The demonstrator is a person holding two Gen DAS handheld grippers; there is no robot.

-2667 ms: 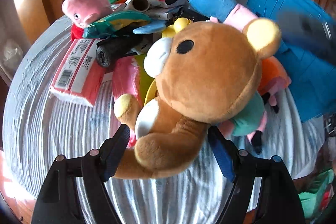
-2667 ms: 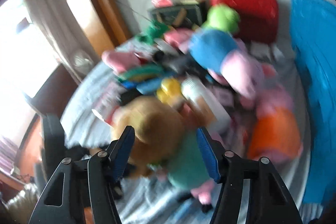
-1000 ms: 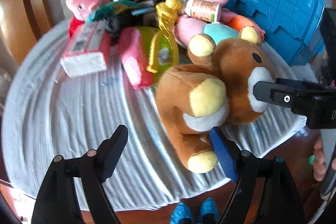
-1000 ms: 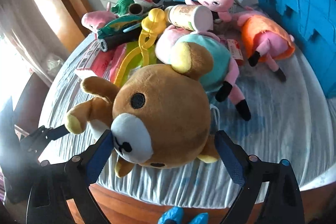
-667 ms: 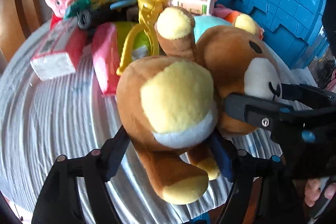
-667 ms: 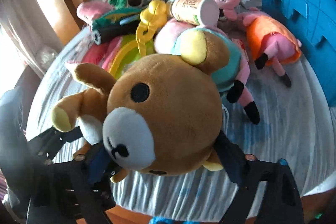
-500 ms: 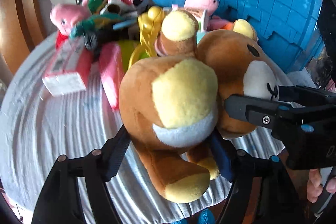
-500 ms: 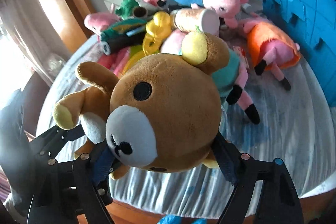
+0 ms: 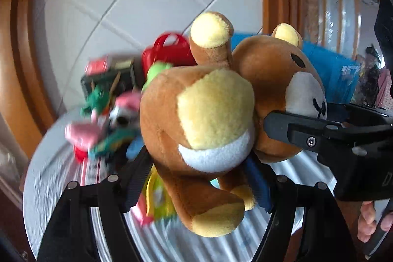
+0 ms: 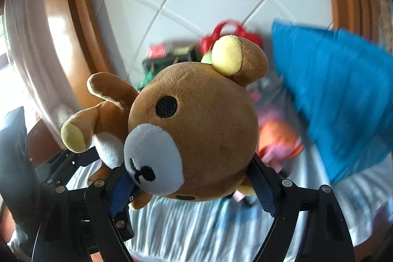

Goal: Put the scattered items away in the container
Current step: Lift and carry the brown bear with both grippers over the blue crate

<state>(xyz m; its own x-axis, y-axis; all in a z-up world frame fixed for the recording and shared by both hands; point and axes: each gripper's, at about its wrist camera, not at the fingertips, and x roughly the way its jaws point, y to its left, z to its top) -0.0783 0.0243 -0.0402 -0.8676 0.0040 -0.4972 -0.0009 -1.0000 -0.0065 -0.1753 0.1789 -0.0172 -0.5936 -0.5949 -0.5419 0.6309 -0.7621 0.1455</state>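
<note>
The brown plush bear (image 10: pixel 196 134), a second ago lying on the white ribbed cloth (image 10: pixel 196 225), now hangs above it, clamped between both grippers.

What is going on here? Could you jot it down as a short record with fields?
Held item: brown plush bear, lifted above the table
Left tool: clamped on the bear's body
Right tool: clamped on the bear's head
Container: blue crate, on the right of the table, bear not yet in it
Left on table: blurred pile of toys, red case
Surface: pale striped cloth
</note>
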